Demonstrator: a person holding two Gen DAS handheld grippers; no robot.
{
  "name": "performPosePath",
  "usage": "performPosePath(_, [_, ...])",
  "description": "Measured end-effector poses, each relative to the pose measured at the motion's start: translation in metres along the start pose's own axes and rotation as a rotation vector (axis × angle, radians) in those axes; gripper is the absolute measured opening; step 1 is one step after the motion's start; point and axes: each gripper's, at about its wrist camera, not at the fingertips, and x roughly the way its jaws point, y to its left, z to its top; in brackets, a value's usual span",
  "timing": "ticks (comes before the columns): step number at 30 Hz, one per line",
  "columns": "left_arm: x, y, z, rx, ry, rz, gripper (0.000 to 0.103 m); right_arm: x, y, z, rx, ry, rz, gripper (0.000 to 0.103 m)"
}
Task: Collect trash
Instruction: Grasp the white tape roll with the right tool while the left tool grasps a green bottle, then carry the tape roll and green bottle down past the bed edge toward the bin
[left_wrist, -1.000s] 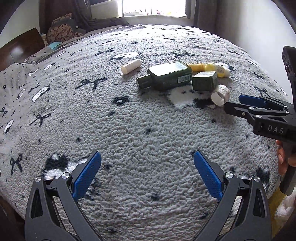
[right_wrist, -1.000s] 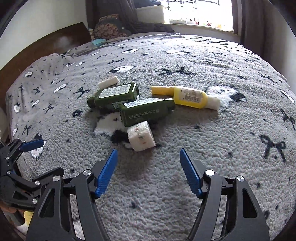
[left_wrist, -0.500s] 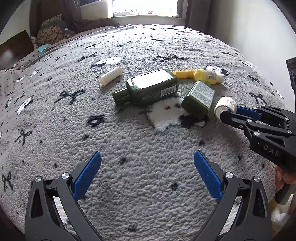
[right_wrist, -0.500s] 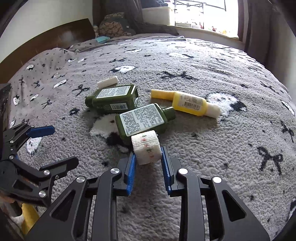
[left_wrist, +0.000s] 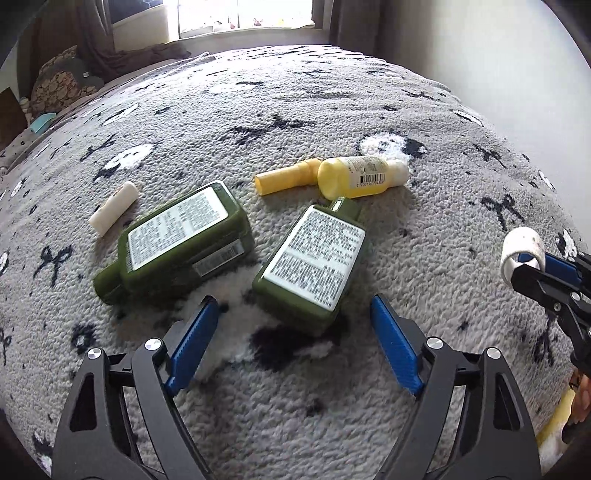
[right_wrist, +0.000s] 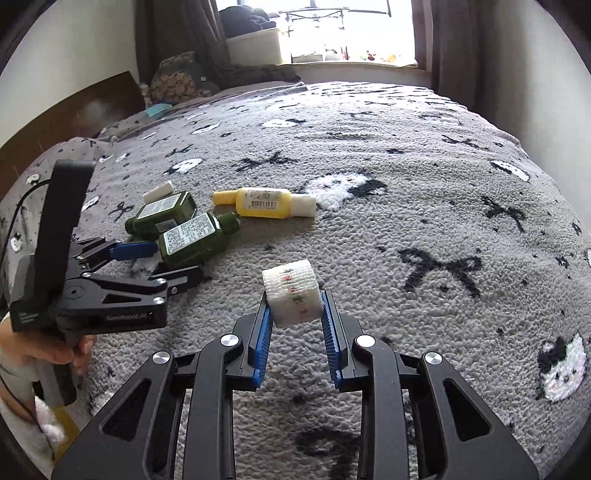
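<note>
Two green bottles (left_wrist: 236, 243), one yellow bottle (left_wrist: 364, 176), one white stick (left_wrist: 112, 208) lying on grey bow-print blanket (left_wrist: 424, 118). Right gripper (right_wrist: 295, 306) clamped on one white gauze roll (right_wrist: 293, 297), lifted. Left gripper (left_wrist: 291, 332) spread wide before nearer bottle. Window (right_wrist: 347, 33), curtains beyond.

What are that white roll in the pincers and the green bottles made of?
The roll looks like woven gauze or crepe bandage: a matte, ribbed weave with a faint printed stripe. The green bottles seem to be plastic, dark and slightly glossy, with smooth moulded corners and paper-like labels.
</note>
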Motion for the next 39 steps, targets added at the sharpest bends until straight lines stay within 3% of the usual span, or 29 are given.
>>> performPosePath(4, [0.013, -0.003, 0.013, -0.013, 0.000, 0.000, 0.078, 0.001, -0.006, -0.002, 0.009, 0.002, -0.001, 0.027])
performPosePath(7, [0.017, -0.002, 0.019, -0.030, -0.001, -0.002, 0.066, -0.001, -0.008, -0.003, 0.011, 0.001, 0.001, 0.027])
performPosePath(9, [0.015, 0.000, 0.020, -0.036, -0.005, 0.001, 0.053, -0.003, -0.008, -0.003, 0.013, -0.002, 0.001, 0.027])
performPosePath(15, [-0.004, 0.002, 0.006, -0.040, -0.010, -0.001, 0.052, -0.019, -0.006, -0.006, 0.011, -0.027, 0.001, 0.027])
performPosePath(25, [-0.059, -0.001, -0.048, -0.077, -0.023, -0.014, 0.052, -0.054, 0.010, -0.026, -0.024, -0.042, 0.005, 0.026])
performPosePath(39, [-0.147, -0.019, -0.109, -0.065, -0.106, -0.019, 0.052, -0.108, 0.031, -0.072, -0.042, -0.056, 0.021, 0.026])
